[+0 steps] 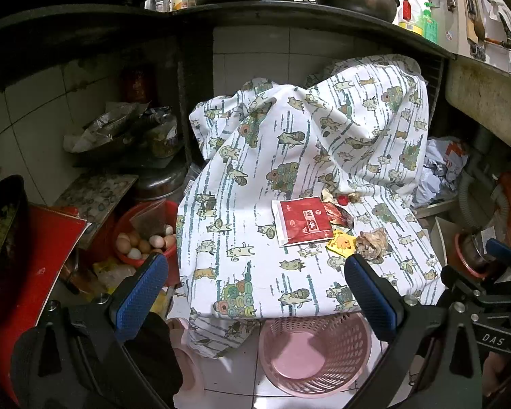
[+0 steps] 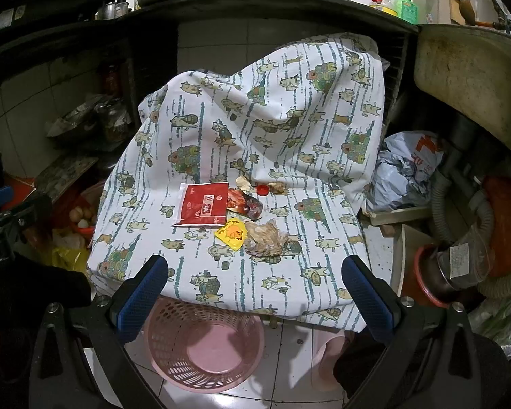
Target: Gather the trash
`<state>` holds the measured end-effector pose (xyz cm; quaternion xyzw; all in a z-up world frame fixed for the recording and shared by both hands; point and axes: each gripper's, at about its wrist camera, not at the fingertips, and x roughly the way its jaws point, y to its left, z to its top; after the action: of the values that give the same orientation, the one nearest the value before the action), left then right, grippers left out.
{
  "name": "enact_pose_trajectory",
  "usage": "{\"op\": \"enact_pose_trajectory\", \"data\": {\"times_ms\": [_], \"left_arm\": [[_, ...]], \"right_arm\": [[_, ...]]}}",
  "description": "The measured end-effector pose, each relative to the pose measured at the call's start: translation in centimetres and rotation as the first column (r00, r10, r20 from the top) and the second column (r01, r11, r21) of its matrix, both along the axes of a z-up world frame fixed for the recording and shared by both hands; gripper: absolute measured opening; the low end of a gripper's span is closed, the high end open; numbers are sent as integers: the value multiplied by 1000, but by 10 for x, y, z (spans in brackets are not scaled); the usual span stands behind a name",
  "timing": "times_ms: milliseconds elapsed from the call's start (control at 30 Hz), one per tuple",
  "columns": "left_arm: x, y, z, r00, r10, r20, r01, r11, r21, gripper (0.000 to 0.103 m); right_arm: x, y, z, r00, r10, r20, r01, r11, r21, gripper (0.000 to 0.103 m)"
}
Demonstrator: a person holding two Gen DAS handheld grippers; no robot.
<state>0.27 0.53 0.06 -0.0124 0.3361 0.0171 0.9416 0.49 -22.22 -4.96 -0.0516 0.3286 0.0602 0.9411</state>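
Trash lies on a cat-print cloth (image 1: 255, 177) (image 2: 221, 129) over a low table: a red paper packet (image 1: 303, 225) (image 2: 203, 204), a dark red wrapper (image 1: 337, 214) (image 2: 247, 204), a yellow sachet (image 1: 340, 242) (image 2: 233, 235), a crumpled brown tissue (image 1: 373, 240) (image 2: 267, 238), a red bottle cap (image 1: 343, 199) (image 2: 263, 190) and small scraps. A pink mesh basket (image 1: 315, 354) (image 2: 204, 344) stands empty on the floor below the table's front edge. My left gripper (image 1: 255, 289) is open and empty above the front edge. My right gripper (image 2: 255, 286) is open and empty there too.
A red bowl of eggs (image 1: 146, 238) sits on the floor left of the table. A crumpled plastic bag (image 2: 405, 170) and hoses lie to the right under the sink (image 2: 470, 78). A dark counter (image 1: 289, 13) with pots overhangs the back. A red tray (image 1: 41, 266) is at the near left.
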Motion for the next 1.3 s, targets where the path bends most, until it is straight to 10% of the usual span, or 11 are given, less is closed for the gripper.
{"op": "enact_pose_trajectory", "data": {"times_ms": [1300], "left_arm": [[0, 6, -5, 1000, 23, -7, -23, 1000, -21, 103]], "right_arm": [[-2, -3, -12, 999, 4, -52, -4, 1000, 12, 103]]}}
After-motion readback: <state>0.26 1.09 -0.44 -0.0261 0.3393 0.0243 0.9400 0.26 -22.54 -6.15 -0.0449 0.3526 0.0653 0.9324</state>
